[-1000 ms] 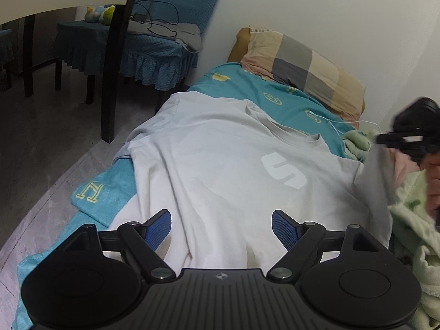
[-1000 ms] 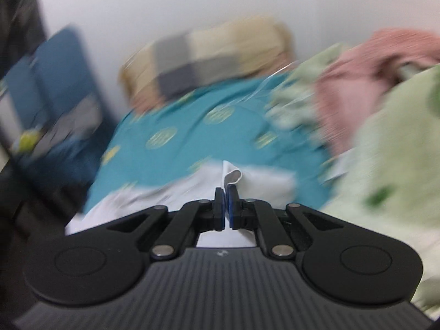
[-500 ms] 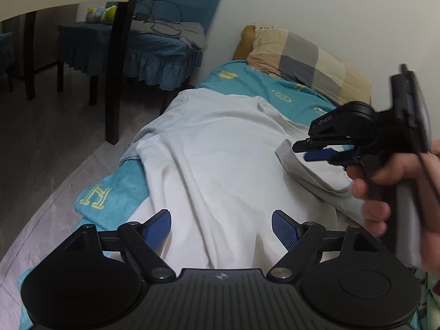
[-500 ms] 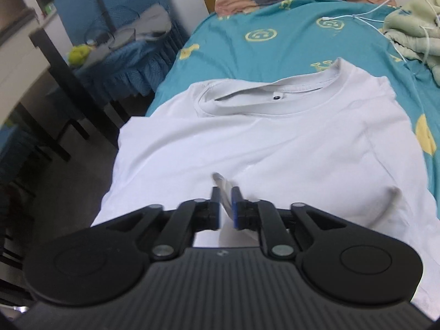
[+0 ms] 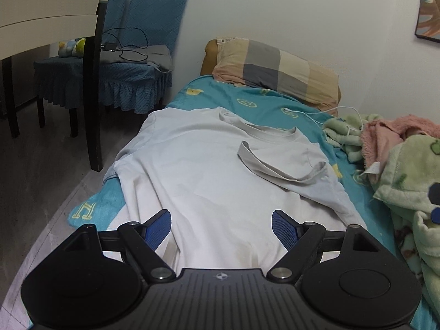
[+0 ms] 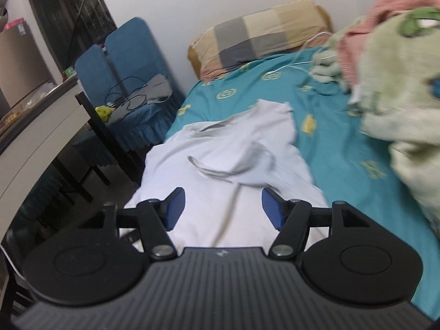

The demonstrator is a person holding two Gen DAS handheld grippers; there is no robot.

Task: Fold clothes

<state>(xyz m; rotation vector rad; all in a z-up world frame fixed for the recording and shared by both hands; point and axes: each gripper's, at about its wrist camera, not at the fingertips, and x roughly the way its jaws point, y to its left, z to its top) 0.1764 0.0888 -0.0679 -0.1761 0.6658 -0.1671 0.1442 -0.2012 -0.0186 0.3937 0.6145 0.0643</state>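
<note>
White T-shirt [image 5: 198,176] lies flat on teal bedsheet [image 5: 264,107], right sleeve [image 5: 277,165] folded across chest; left gripper [image 5: 221,227] and right gripper [image 6: 222,206] both spread wide, grasping nothing; risk: left shoulder overhangs the bed edge, a careless tug could slide the shirt off.

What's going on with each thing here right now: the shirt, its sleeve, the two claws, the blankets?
Shirt: spread flat on the bed, not yet fully folded.
Sleeve: folded in over the shirt's chest.
Left claw: open, holding nothing, above the shirt's hem.
Right claw: open, empty.
Blankets: bunched in a heap beside the shirt.
Pillow: lying at the bed's head.
</note>
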